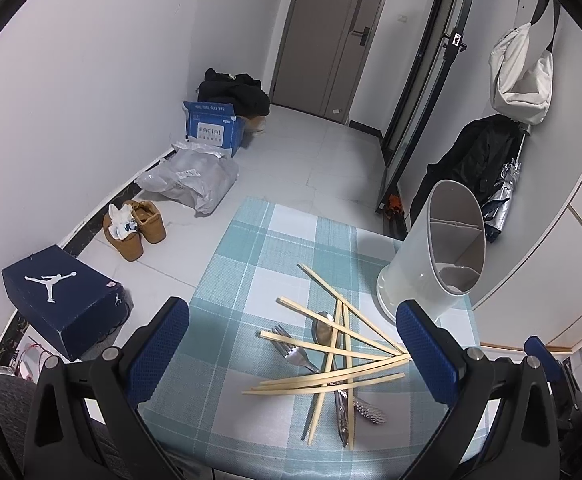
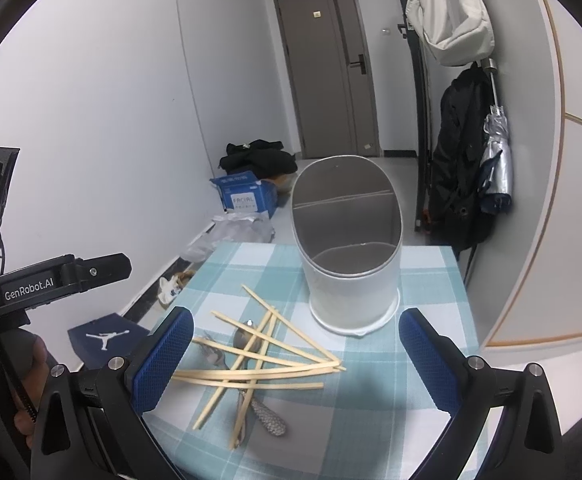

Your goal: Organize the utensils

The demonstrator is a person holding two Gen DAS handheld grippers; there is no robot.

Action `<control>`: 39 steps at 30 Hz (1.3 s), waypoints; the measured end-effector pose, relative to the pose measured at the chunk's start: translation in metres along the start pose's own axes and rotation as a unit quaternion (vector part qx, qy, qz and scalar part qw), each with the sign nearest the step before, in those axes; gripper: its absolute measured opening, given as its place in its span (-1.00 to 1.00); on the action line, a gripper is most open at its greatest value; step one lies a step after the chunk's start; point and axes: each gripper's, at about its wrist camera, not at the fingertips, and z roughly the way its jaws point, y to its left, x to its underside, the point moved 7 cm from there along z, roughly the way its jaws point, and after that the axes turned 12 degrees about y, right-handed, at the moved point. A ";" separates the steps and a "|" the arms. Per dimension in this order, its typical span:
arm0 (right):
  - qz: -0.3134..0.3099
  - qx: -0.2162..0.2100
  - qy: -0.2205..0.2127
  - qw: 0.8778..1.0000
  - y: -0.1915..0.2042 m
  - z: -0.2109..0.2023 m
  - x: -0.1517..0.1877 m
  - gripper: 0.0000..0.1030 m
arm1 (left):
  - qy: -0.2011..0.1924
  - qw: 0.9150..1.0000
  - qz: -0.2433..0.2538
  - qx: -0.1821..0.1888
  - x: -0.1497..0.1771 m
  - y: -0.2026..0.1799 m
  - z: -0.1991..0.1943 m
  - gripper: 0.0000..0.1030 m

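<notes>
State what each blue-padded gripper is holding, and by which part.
Nothing. The left gripper and right gripper are both open, above the loose wooden chopsticks on the checked tablecloth.

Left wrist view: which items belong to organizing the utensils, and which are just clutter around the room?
Part of the job:
- chopsticks, scattered in a pile
- fork and spoon beneath them
- white utensil holder, empty, divided inside
- left gripper and right gripper, both open

Just lying about:
- Jordan shoebox
- tan shoes
- blue FACIAL box
- plastic bag
- hanging white bag
</notes>
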 end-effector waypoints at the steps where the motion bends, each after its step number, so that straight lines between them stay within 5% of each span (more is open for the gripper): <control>1: 0.000 0.000 0.000 1.000 0.000 0.000 0.000 1.00 | 0.001 1.000 -0.001 0.001 0.000 0.000 0.000 0.97; 21: -0.020 -0.009 0.027 0.999 0.008 0.020 0.000 0.88 | 0.033 0.999 -0.025 0.016 -0.005 0.012 0.015 0.97; 29: -0.047 -0.045 0.121 0.990 0.027 0.066 0.001 0.35 | 0.068 0.996 -0.059 0.016 -0.009 0.033 0.030 0.97; 39: -0.082 -0.047 0.201 0.975 0.055 0.130 0.003 0.17 | 0.102 0.984 -0.142 0.021 -0.020 0.079 0.049 0.97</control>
